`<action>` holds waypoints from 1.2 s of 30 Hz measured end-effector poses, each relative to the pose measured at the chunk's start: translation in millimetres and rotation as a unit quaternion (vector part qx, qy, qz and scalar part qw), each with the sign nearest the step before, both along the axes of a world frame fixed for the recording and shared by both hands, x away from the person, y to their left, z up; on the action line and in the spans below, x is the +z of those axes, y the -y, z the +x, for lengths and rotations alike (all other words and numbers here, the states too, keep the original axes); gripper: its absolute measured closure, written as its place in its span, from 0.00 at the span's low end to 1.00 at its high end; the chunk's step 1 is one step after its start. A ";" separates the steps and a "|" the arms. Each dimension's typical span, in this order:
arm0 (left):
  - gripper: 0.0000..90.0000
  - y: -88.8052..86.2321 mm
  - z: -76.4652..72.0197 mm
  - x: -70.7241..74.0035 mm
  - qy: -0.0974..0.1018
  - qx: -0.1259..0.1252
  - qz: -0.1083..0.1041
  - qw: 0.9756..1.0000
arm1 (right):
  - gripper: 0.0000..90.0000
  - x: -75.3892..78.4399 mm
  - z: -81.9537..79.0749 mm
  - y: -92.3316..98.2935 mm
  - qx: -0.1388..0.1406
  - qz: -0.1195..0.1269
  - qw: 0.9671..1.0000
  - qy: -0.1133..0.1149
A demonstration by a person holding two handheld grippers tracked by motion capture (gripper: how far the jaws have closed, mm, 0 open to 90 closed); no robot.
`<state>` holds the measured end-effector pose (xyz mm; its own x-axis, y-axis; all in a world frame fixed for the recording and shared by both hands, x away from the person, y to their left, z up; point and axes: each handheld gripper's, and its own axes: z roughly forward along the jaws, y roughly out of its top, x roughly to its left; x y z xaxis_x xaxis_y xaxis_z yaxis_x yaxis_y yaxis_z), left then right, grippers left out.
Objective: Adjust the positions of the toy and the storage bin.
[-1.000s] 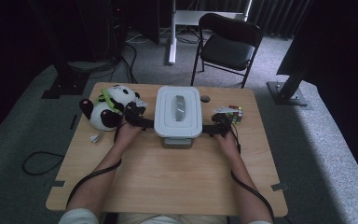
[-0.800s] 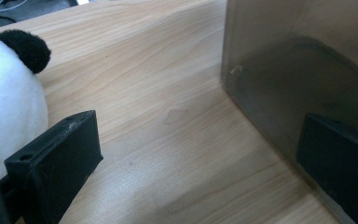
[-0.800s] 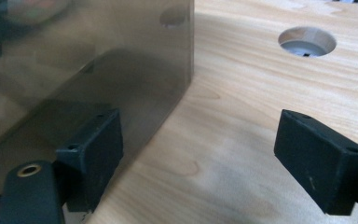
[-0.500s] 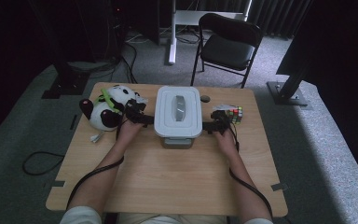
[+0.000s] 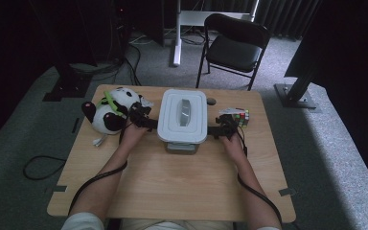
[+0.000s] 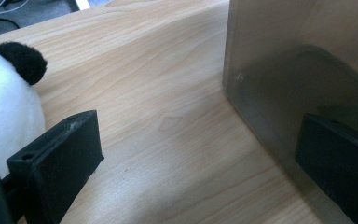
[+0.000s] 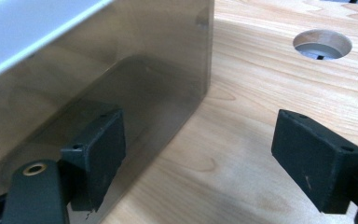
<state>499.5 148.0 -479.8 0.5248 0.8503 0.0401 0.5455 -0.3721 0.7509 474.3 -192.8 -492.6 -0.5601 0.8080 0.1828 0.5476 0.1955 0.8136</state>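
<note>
A box with a white lid (image 5: 183, 115) and a grey handle stands mid-table; its translucent grey wall (image 6: 284, 79) (image 7: 121, 79) shows up close in both gripper views. My left gripper (image 5: 146, 123) (image 6: 198, 172) is at the box's left side, open, with one jaw close against the wall and the other out over the wood. My right gripper (image 5: 219, 130) (image 7: 207, 156) is at the box's right side, open in the same way. Nothing is between either pair of jaws.
A panda plush (image 5: 108, 112) (image 6: 4, 107) lies just left of the left gripper. A Rubik's cube (image 5: 241, 117) sits just right of the right gripper. A round hole (image 5: 211, 101) (image 7: 322, 44) pierces the table behind the box. A black chair (image 5: 235, 45) stands beyond the table.
My right gripper has slid a little left, closer to the box's right wall. The left gripper, box, panda and cube have stayed put.
</note>
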 end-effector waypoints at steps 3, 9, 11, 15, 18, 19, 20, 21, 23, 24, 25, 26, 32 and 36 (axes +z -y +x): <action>0.01 2.8 -4.1 1.2 0.000 -0.003 0.006 1.000 | 0.19 -0.7 -2.3 2.0 0.001 0.006 1.000 -0.004; 0.01 5.2 -12.8 2.5 0.001 -0.013 0.012 1.000 | 0.20 -1.8 -11.4 5.3 0.010 0.012 1.000 -0.003; 0.01 6.2 -16.6 2.6 0.000 -0.016 0.013 1.000 | 0.20 -1.0 -15.2 6.4 0.014 0.009 1.000 -0.003; 0.01 7.8 -22.4 2.6 0.001 -0.018 0.013 1.000 | 0.20 -0.1 -21.2 7.8 0.017 0.003 1.000 -0.001; 0.01 8.2 -27.6 1.6 0.001 -0.020 0.008 1.000 | 0.20 -0.2 -27.4 9.4 0.020 0.004 1.000 -0.001; 0.01 8.6 -31.1 1.0 0.001 -0.022 0.005 1.000 | 0.20 -0.6 -32.0 10.5 0.024 0.005 1.000 -0.001; 0.01 8.6 -31.1 1.0 0.001 -0.022 0.005 1.000 | 0.20 -0.6 -32.0 10.5 0.024 0.005 1.000 -0.001; 0.01 8.9 -33.1 1.1 0.001 -0.022 0.005 1.000 | 0.20 -0.6 -33.6 11.0 0.025 0.005 1.000 -0.001; 0.01 10.0 -38.9 2.4 0.004 -0.028 0.015 0.999 | 0.20 -1.0 -39.6 12.1 0.027 0.008 1.000 -0.002; 0.01 10.3 -40.8 2.6 0.005 -0.030 0.016 0.999 | 0.20 -1.1 -41.5 12.4 0.028 0.007 1.000 0.000; 0.01 10.6 -42.6 3.0 0.006 -0.031 0.018 0.999 | 0.20 -1.1 -43.7 12.7 0.029 0.006 1.000 0.001; 0.01 10.8 -44.5 3.4 0.005 -0.032 0.021 0.999 | 0.20 -1.2 -45.8 12.7 0.029 0.007 1.000 0.001; 0.01 12.2 -54.4 3.7 0.007 -0.037 0.023 0.999 | 0.20 -3.3 -58.0 15.3 0.033 0.015 0.999 0.001; 0.01 14.4 -64.4 4.9 0.010 -0.042 0.031 0.999 | 0.20 -3.1 -65.0 16.4 0.037 0.014 0.999 0.002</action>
